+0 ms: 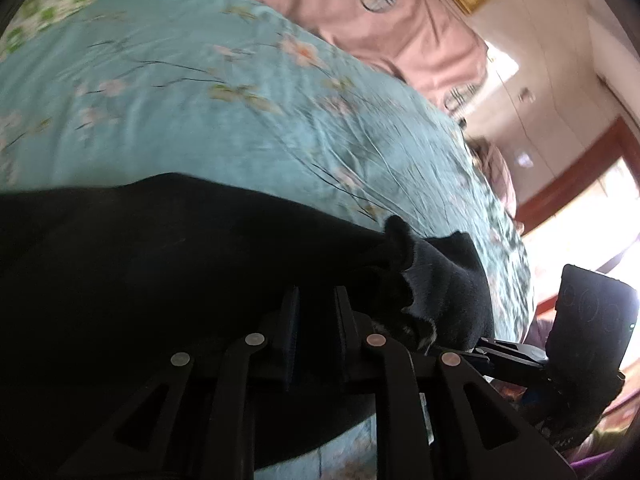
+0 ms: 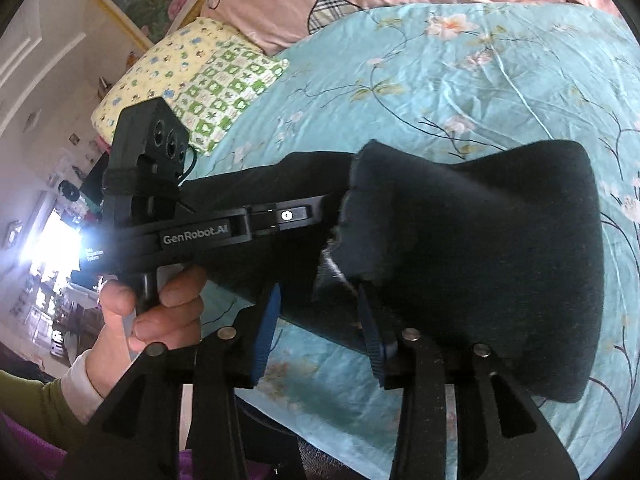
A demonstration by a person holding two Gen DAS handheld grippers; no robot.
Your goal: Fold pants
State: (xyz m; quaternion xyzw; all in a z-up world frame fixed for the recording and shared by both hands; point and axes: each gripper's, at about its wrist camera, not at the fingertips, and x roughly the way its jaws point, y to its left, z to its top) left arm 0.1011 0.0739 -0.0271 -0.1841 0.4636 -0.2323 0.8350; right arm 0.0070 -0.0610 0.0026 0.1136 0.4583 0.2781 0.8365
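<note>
While the bed (image 2: 460,80) under its light blue floral bedspread carries everything, the pair of black fleecy pants (image 2: 460,240) lies folded over itself along the near edge, well short of the pink pillows at the head end and the yellow-and-green patterned pillow (image 2: 192,80) toward the far corner. In the right wrist view the folded end forms a thick rounded flap whose ragged edge sits just in front of the right tool (image 2: 316,316); its blue-padded jaws stand apart, released, with only a fringe of cloth between them and no pad pressing on it. The left tool (image 1: 316,308) also looks released: a narrow gap shows between its two dark jaws above the black cloth, and nothing seems pinched, though the picture is blurred and dark there. A hand (image 2: 140,312) in a green sleeve holds the left tool's grip.

Judging from this, a fold has just been laid and let go. To do it well, both tools should draw back low and straight so no fleece drags along, then check that the layers' edges line up before pressing the crease flat.
</note>
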